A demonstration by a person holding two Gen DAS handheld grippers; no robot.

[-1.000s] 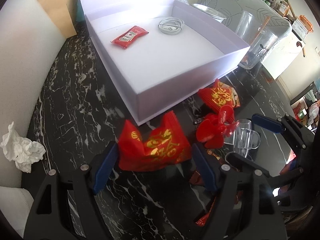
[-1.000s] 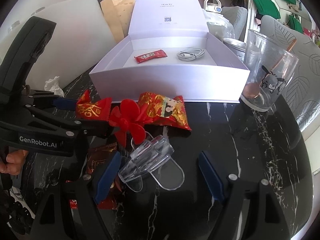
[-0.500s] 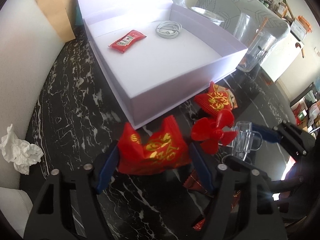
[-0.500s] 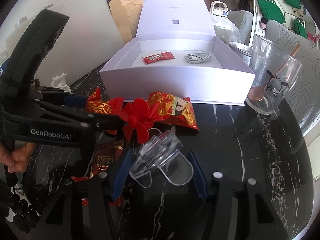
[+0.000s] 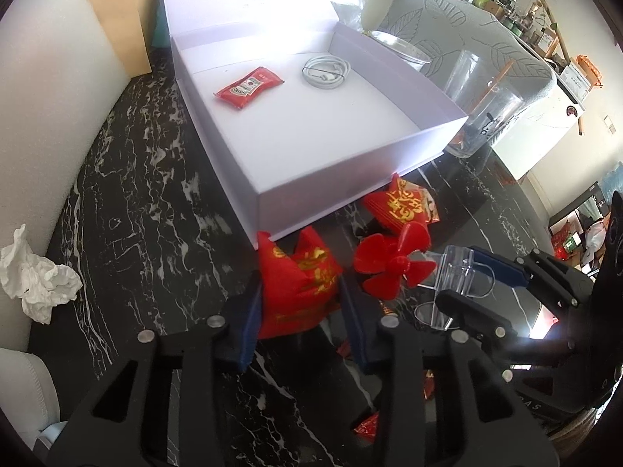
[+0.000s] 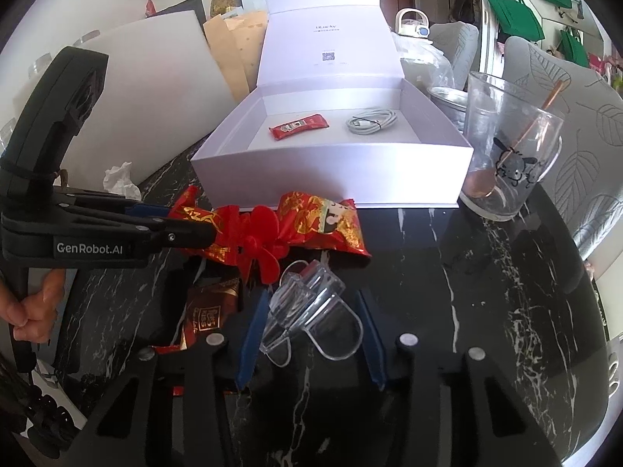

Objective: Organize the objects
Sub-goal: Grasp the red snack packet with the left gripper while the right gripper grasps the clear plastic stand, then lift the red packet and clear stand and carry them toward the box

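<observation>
My left gripper point(image 5: 300, 311) is shut on a red snack packet with gold print point(image 5: 298, 286), held just in front of the open white box point(image 5: 350, 179). My right gripper point(image 6: 311, 323) is shut on a clear plastic holder point(image 6: 307, 311) that carries a red fan propeller point(image 6: 263, 245). The propeller point(image 5: 393, 262) and clear holder point(image 5: 455, 276) also show in the left wrist view. Inside the box lie a ketchup sachet point(image 5: 249, 87) and a coiled white cable point(image 5: 327, 72). A second red packet point(image 5: 401, 204) lies against the box's front wall.
A glass with a spoon point(image 6: 506, 155) stands right of the box. Crumpled tissue point(image 5: 35, 276) lies at the left on the black marble table point(image 5: 136, 194). More dark and red wrappers point(image 6: 206, 307) lie near my grippers. White foam board point(image 5: 46, 89) stands at the left.
Both grippers closed: the left squeezed the red packet, the right closed on the clear holder. Both views rose and moved a little toward the box.
</observation>
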